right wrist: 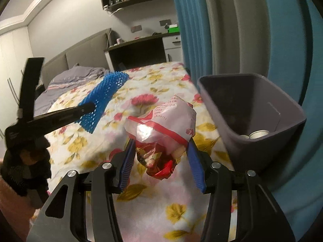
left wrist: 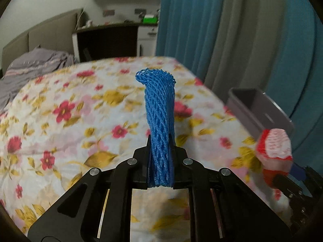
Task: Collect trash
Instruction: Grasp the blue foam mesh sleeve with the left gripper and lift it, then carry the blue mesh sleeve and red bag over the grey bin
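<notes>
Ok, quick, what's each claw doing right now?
Left claw: closed on the blue foam mesh sleeve.
Right claw: closed on the crumpled red-and-white plastic wrapper.

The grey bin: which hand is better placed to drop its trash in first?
Probably the right. The right gripper, jaws holding the crumpled wrapper, is just beside the grey bin. The left gripper, holding the blue foam net, is farther away.
</notes>
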`<action>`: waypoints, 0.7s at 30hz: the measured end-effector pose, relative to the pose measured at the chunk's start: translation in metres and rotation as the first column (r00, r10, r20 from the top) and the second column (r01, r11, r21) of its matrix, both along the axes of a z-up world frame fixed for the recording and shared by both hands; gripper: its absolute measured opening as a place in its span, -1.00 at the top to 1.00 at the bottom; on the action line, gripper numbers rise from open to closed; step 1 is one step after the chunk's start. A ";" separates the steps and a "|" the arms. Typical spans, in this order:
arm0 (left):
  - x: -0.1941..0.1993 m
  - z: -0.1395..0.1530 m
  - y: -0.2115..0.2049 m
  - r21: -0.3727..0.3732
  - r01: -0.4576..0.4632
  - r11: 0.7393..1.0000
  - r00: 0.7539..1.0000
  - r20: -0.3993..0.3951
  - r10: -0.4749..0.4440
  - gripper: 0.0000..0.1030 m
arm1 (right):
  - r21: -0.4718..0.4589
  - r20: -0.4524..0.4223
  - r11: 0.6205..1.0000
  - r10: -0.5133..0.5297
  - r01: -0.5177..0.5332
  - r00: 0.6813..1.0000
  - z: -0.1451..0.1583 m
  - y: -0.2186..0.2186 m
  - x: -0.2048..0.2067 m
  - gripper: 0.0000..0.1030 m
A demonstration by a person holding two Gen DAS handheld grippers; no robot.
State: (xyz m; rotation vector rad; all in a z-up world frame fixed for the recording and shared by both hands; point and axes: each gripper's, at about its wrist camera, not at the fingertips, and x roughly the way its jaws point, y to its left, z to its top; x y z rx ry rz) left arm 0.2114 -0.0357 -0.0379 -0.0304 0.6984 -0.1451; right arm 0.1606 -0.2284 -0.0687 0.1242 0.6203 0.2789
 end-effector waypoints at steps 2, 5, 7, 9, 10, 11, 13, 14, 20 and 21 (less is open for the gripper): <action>-0.003 0.008 -0.010 -0.001 0.023 1.000 1.000 0.021 -0.023 0.76 | 0.007 0.014 1.000 -0.013 0.013 1.000 0.004 -0.006 0.000 0.02; -0.005 0.016 -0.024 -0.007 0.051 0.999 0.998 0.042 -0.050 0.76 | 0.011 0.036 0.999 -0.039 0.038 0.999 0.011 -0.015 0.001 0.02; -0.005 0.021 -0.033 -0.012 0.071 0.997 0.996 0.050 -0.071 0.76 | 0.010 0.047 0.998 -0.056 0.055 0.997 0.015 -0.021 0.002 0.02; -0.005 0.025 -0.043 -0.014 0.092 0.996 0.994 0.060 -0.091 0.76 | 0.012 0.057 0.997 -0.074 0.074 0.996 0.019 -0.028 0.003 0.02; -0.004 0.027 -0.047 -0.016 0.103 0.995 0.993 0.064 -0.102 0.76 | 0.013 0.062 0.996 -0.085 0.084 0.994 0.020 -0.031 0.005 0.02; -0.003 0.030 -0.055 -0.018 0.119 0.993 0.991 0.070 -0.118 0.76 | 0.015 0.068 0.995 -0.097 0.096 0.993 0.023 -0.035 0.006 0.02; -0.003 0.032 -0.065 -0.021 0.141 0.990 0.987 0.076 -0.139 0.76 | 0.019 0.076 0.993 -0.116 0.115 0.990 0.026 -0.042 0.007 0.02; -0.002 0.035 -0.072 -0.024 0.159 0.987 0.984 0.079 -0.157 0.76 | 0.020 0.082 0.992 -0.129 0.128 0.988 0.028 -0.046 0.008 0.02; 0.006 0.039 -0.110 -0.046 0.241 0.969 0.968 0.089 -0.236 0.76 | 0.032 0.101 0.975 -0.224 0.221 0.969 0.034 -0.076 0.012 0.02; 0.009 0.039 -0.117 -0.053 0.258 0.965 0.964 0.086 -0.253 0.76 | 0.033 0.103 0.971 -0.240 0.238 0.965 0.034 -0.082 0.013 0.02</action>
